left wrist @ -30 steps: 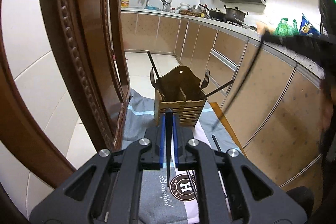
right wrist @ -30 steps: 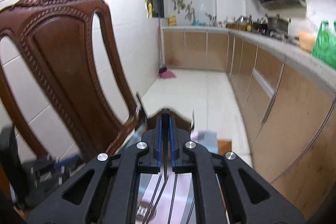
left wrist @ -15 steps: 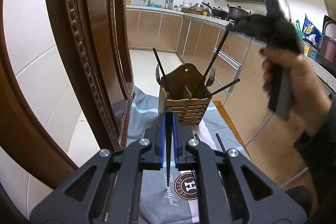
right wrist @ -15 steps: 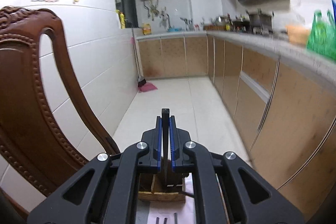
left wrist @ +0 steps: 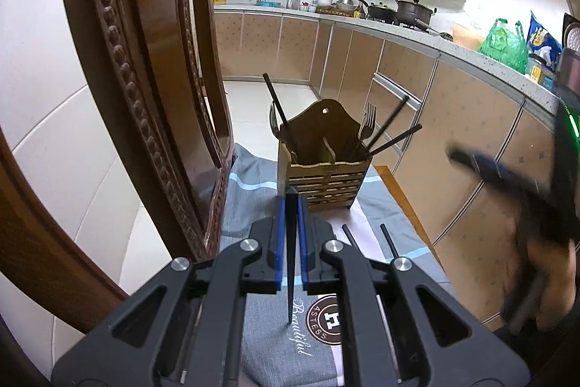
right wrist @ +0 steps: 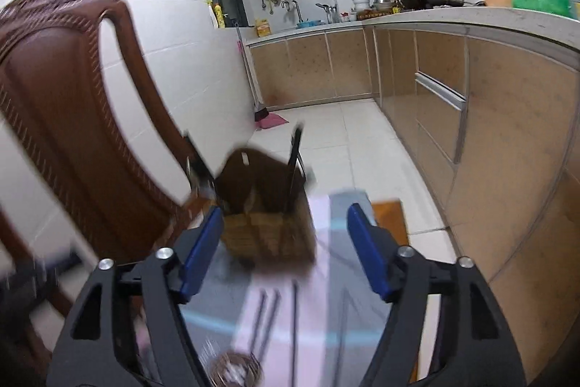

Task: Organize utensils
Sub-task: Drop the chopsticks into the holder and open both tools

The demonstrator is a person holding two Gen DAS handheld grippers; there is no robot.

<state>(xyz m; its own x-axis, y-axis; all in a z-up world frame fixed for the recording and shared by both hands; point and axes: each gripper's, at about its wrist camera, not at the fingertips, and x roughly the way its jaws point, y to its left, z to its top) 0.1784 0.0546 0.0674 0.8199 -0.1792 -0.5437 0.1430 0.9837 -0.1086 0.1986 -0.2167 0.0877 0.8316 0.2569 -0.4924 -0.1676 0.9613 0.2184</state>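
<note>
A wooden utensil holder stands on a grey cloth, with forks and black chopsticks in it. It also shows blurred in the right wrist view. My left gripper is shut on a black chopstick, held just in front of the holder. My right gripper is open and empty, just short of the holder; it shows blurred at the right of the left wrist view. Loose black chopsticks lie on the cloth and also show in the right wrist view.
A carved brown chair back rises close on the left; the right wrist view shows it too. Kitchen cabinets run along the right. A round metal object lies on the cloth near me.
My right gripper has opened and let go of the chopstick, which now stands in the holder. It has pulled back and down. My left gripper still holds its chopstick.
</note>
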